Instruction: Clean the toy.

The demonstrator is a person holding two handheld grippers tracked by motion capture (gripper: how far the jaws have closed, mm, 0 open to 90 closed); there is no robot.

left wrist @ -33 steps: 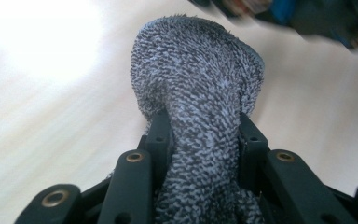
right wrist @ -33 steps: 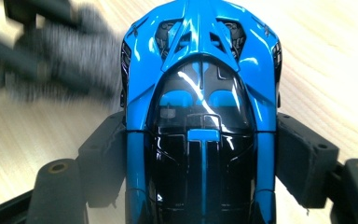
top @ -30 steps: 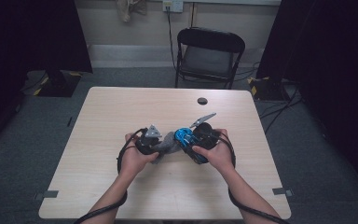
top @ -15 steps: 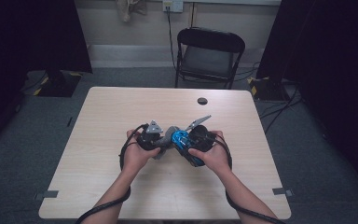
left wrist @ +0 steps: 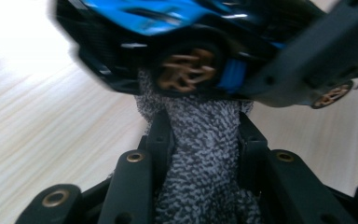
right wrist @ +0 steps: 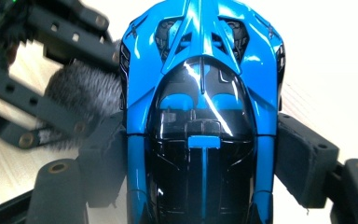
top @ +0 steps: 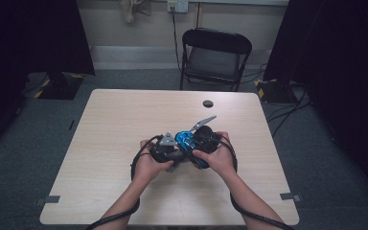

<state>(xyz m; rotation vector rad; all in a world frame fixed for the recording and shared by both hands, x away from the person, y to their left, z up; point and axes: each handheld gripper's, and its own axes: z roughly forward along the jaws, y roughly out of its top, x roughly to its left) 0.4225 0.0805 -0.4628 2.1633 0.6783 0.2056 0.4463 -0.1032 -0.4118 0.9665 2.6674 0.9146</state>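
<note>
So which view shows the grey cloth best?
The left gripper view: the grey cloth sits clamped between its jaws, pressed against the toy car. The right gripper view shows a blurred tuft; the high view barely shows it.

surface (top: 115,143): both tongs meet at centre, near the front edge | left tongs (top: 172,152) hold a cloth (left wrist: 200,154) just left of the toy car (top: 188,143) (touching its side) | right tongs (top: 197,147) clamp the car | small disc (top: 207,103) behind, well apart | chair (top: 214,57) beyond the far edge
</note>
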